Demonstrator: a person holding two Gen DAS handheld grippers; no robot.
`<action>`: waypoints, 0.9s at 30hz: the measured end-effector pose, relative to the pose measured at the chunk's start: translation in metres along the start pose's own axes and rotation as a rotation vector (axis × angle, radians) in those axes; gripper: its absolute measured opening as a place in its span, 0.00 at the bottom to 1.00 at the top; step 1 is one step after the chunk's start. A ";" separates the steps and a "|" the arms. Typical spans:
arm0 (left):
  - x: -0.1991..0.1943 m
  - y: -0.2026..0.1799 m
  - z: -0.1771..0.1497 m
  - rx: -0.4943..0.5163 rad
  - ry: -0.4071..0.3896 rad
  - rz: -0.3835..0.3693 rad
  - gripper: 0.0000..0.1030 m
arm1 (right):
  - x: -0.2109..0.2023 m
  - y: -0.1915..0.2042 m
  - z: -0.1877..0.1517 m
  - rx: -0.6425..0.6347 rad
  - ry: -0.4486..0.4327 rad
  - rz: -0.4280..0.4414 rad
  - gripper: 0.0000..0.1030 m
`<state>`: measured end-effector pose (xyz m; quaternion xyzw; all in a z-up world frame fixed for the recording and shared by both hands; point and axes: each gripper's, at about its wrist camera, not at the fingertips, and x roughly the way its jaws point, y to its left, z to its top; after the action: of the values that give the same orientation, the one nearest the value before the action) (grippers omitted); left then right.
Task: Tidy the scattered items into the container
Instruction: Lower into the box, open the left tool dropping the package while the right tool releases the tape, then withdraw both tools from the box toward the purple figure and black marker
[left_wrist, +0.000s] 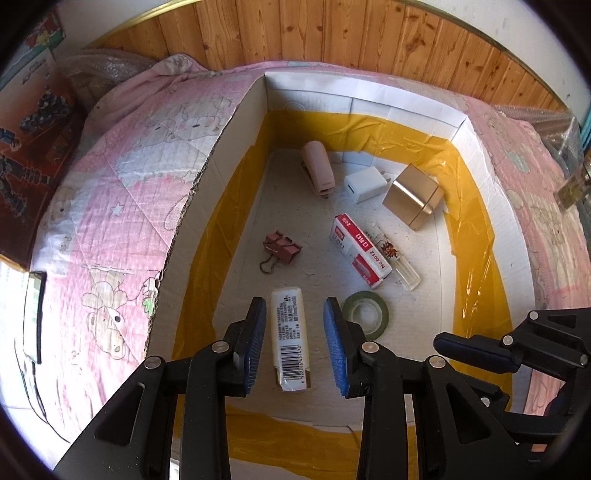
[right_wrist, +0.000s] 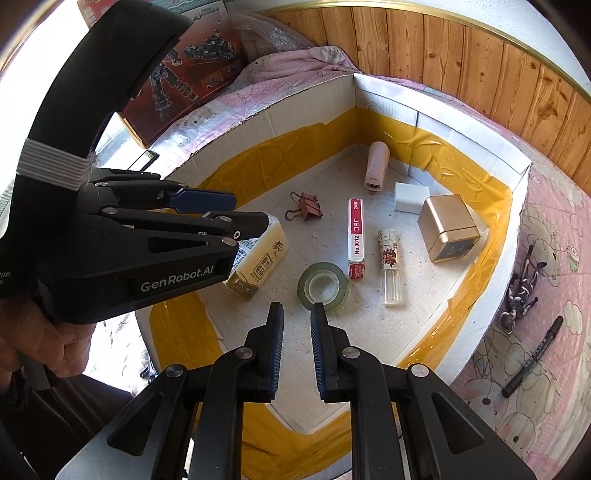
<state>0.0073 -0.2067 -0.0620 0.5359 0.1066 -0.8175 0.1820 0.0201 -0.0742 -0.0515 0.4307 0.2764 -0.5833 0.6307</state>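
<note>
— Two grippers over the box (left_wrist: 369, 96); how do they stand?
— Left gripper (left_wrist: 294, 343) is spread wide, its fingers either side of the cream pack (left_wrist: 290, 343) on the box floor, not touching. Right gripper (right_wrist: 297, 350) is parted a little, empty, near the tape roll (right_wrist: 323, 287).
— And outside?
— Right of the box, a marker (right_wrist: 533, 356) and a small figure (right_wrist: 522, 291) lie on the quilt (right_wrist: 554, 236).

1. Left wrist view: close above the cardboard box (left_wrist: 236, 122), looking down and forward into it.
2. Right wrist view: likewise, from the right.
3. Shared: box interior.
</note>
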 end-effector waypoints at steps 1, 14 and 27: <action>-0.001 -0.002 0.001 0.000 -0.003 -0.002 0.33 | -0.001 0.000 0.000 0.001 -0.002 0.000 0.16; -0.025 -0.025 0.015 -0.024 -0.080 -0.018 0.33 | -0.020 -0.015 -0.003 0.068 -0.050 0.069 0.16; -0.072 -0.065 0.030 -0.069 -0.253 -0.171 0.33 | -0.076 -0.081 -0.013 0.225 -0.212 0.077 0.16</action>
<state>-0.0189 -0.1455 0.0148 0.4109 0.1563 -0.8868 0.1421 -0.0698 -0.0207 -0.0110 0.4450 0.1243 -0.6281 0.6261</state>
